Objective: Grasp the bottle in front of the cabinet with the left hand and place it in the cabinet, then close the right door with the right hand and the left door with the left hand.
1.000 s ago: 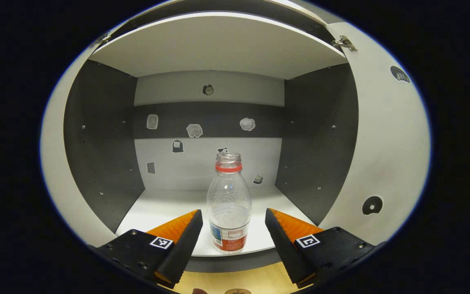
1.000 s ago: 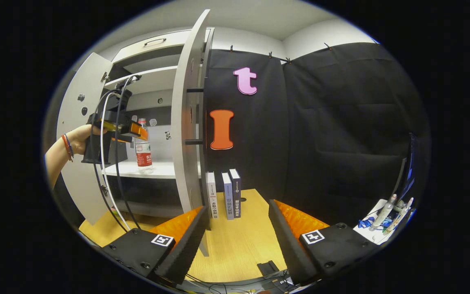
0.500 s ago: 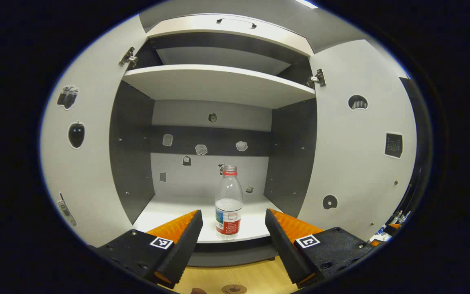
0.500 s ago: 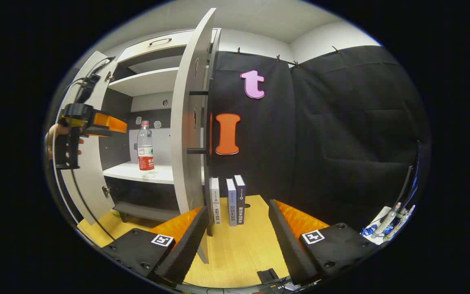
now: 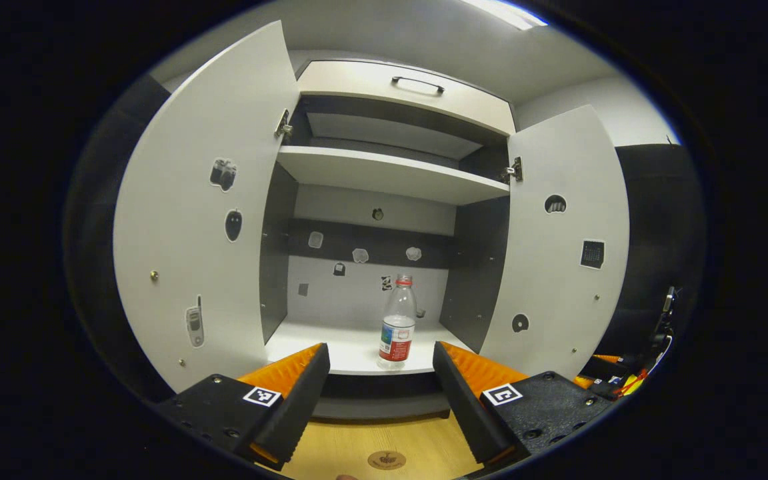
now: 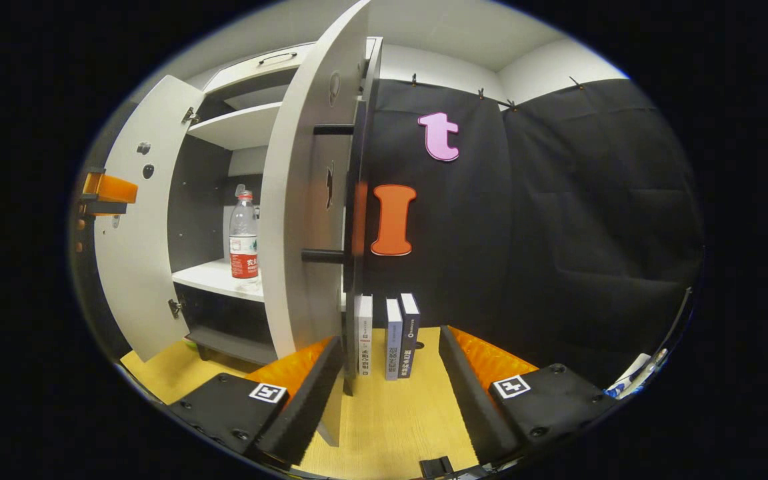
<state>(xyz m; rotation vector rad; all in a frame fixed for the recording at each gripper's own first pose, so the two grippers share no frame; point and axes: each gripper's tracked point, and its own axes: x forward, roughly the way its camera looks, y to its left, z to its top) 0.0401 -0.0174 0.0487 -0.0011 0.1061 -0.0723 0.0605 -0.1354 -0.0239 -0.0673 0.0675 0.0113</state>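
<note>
Evidently, in the left gripper view the bottle (image 5: 397, 322) is seen upright near the front edge of the cabinet's lower shelf (image 5: 351, 355), toward its right side. It is judged light, thin-walled and easily tipped. The left gripper (image 5: 379, 393) is held apart and empty, well back from the shelf.

In the right gripper view, the right gripper (image 6: 389, 393) is likewise spread and empty, just beside the right door (image 6: 304, 220), whose free edge and bar handle (image 6: 323, 255) are offered with open room around them.
</note>
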